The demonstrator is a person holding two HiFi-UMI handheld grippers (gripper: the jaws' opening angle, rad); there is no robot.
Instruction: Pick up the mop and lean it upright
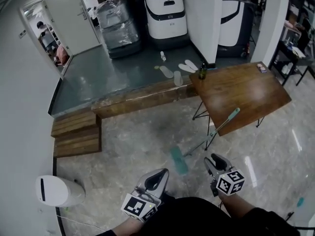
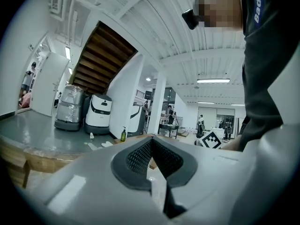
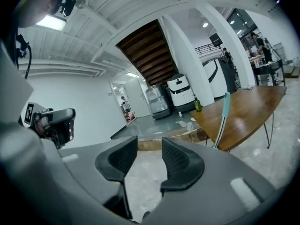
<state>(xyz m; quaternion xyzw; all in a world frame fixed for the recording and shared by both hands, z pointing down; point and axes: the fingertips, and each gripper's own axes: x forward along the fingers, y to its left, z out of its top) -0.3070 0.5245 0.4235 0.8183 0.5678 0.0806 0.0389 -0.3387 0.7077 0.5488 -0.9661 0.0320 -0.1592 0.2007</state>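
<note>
While its teal head (image 1: 179, 161) lies flat on the marble floor (image 1: 133, 141), the one mop (image 1: 227, 119) leans with its grip end against the near edge of the wooden table (image 1: 246, 90). Its long axis runs in the head view from the head, low and close to the person, up and rightward to the teal grip at the table's edge. In the right gripper view the handle rises steeply, tipped slightly toward the tabletop.

Two grippers hang just short of the mop head, neither touching it. The right gripper (image 1: 214, 160) has its jaws parted with only floor showing between the pads. The left gripper (image 1: 158, 176) has its pads pressed together at the tips, with nothing caught in them.

One green bottle (image 1: 202, 72) stands at the table's far-left corner. The table's thin metal legs stand just beside the handle's lower half. Left of the mop head, bare marble spreads to two wooden steps (image 1: 76, 132) and a long wooden kerb that borders a raised grey platform (image 1: 98, 77). Four pale slippers (image 1: 166, 72) and one small white bottle (image 1: 163, 56) lie on that platform, with two white machines (image 1: 166, 14) and one plastic-wrapped unit (image 1: 118, 26) behind. One white bin (image 1: 59, 191) sits by the left wall.
</note>
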